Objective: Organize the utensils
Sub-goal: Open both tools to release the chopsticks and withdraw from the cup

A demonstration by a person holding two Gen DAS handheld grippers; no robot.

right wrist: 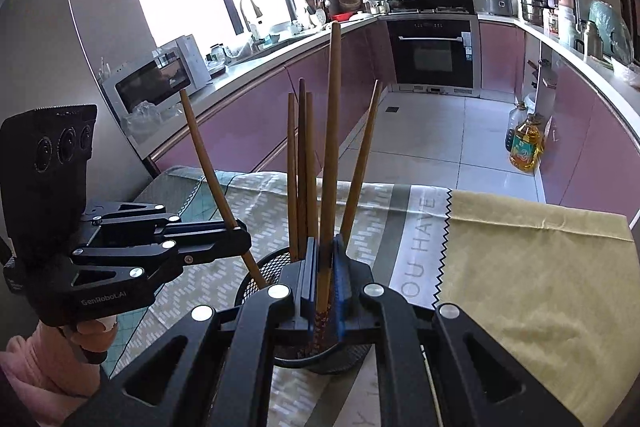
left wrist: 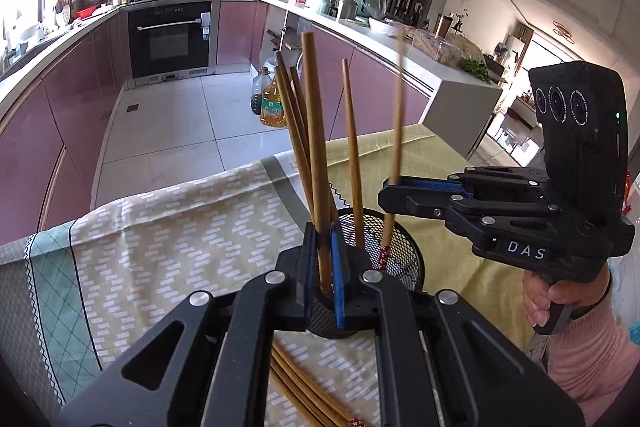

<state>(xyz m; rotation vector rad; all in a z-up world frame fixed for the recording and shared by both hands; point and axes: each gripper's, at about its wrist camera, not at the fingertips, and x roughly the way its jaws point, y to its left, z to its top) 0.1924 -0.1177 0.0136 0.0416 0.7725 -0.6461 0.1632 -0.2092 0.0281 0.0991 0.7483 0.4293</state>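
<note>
Left wrist view: mesh holder on tabletop already held four chopsticks. Left hand-held gripper and right hand-held gripper each pinched one chopstick over holder. Loose chopsticks beside holder remained unsorted.

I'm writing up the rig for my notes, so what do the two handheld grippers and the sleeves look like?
Both are matte black linkage grippers with silver rivets and blue finger pads. The right gripper reads DAS, the left gripper GenRobot.AI; each carries a three-lens black camera block. Fuzzy pink sleeves cover both wrists.
</note>
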